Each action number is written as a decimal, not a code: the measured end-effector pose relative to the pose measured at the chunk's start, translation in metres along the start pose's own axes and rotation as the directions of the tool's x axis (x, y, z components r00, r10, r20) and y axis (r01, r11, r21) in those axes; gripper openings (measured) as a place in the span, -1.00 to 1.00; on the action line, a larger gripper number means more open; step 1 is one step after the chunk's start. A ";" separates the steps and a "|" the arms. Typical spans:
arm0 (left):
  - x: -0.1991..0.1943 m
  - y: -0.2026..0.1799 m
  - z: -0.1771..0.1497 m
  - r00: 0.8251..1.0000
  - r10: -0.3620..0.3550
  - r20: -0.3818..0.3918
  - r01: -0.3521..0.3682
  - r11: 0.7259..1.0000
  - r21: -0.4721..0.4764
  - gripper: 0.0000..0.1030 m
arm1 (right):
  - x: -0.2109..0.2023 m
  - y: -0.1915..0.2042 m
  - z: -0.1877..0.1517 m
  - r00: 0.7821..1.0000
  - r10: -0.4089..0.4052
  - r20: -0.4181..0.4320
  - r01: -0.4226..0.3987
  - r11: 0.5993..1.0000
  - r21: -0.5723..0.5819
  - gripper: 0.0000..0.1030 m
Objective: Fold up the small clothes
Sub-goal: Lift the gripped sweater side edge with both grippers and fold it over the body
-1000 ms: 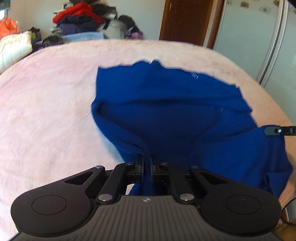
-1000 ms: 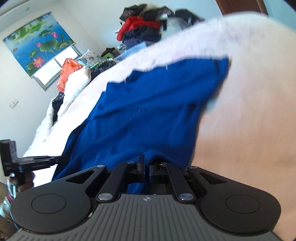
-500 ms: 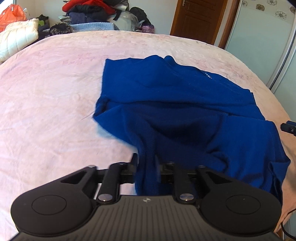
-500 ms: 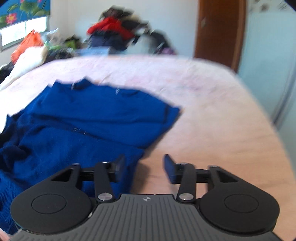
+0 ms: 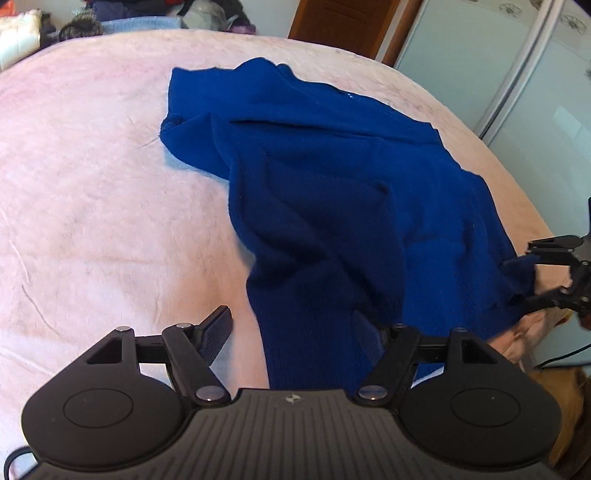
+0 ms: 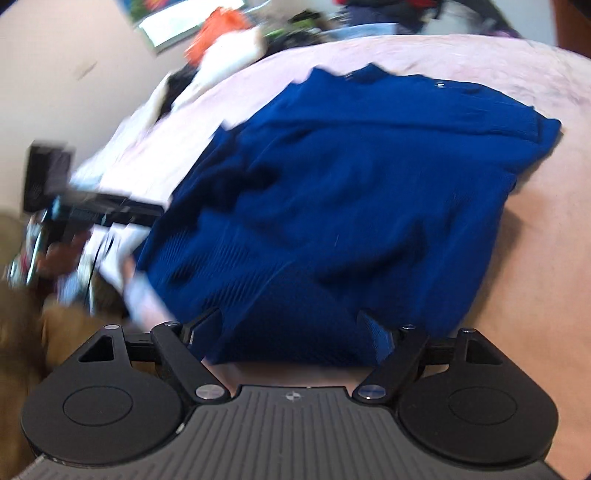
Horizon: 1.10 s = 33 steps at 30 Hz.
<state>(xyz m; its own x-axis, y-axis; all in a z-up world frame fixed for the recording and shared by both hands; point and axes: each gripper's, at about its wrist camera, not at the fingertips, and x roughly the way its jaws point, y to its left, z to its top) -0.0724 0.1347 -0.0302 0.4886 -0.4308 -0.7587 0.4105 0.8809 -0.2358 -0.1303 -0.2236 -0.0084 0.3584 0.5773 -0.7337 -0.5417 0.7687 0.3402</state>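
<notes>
Both the left gripper (image 5: 291, 334) and right gripper (image 6: 286, 330) are spreading, having released the blue garment (image 5: 343, 192) rumpled on the bed (image 5: 92, 184), fold unfinished.

I see open pale pink bedspread (image 5: 92, 192) left of the rumpled deep blue knit garment (image 5: 332, 192), while heaped clothes (image 5: 155, 14) crowd the bed's far edge.

Left gripper (image 5: 291, 328): angled downward, jaws opening, pads apart and pressing on nothing. Right gripper (image 6: 291, 328): angled downward, jaws opening wide, pads likewise free of any grip. Both seen low, side by side.
</notes>
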 end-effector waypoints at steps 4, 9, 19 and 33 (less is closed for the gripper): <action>-0.007 -0.008 -0.012 1.000 -0.023 -0.001 0.023 0.999 0.046 0.40 | -0.030 0.004 -0.023 0.999 -0.031 0.014 0.031 0.999 -0.010 0.61; -0.008 -0.001 -0.012 0.999 -0.046 0.013 0.046 0.999 0.005 0.39 | -0.059 -0.038 -0.041 0.970 -0.093 0.226 -0.003 0.919 0.394 0.61; -0.002 0.027 -0.009 0.972 -0.220 0.085 0.230 0.962 -0.145 0.40 | -0.024 -0.036 -0.066 0.946 0.138 0.292 -0.271 0.832 0.484 0.54; 0.004 0.038 -0.017 0.930 -0.351 0.110 0.368 0.896 -0.249 0.38 | 0.003 -0.021 -0.039 0.944 0.114 0.311 -0.253 0.854 0.455 0.23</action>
<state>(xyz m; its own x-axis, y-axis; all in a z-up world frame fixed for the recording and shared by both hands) -0.0676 0.1699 -0.0525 0.3949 -0.7316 -0.5558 0.3560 0.6795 -0.6415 -0.1469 -0.2486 -0.0409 0.5131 0.7178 -0.4706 -0.2074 0.6358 0.7435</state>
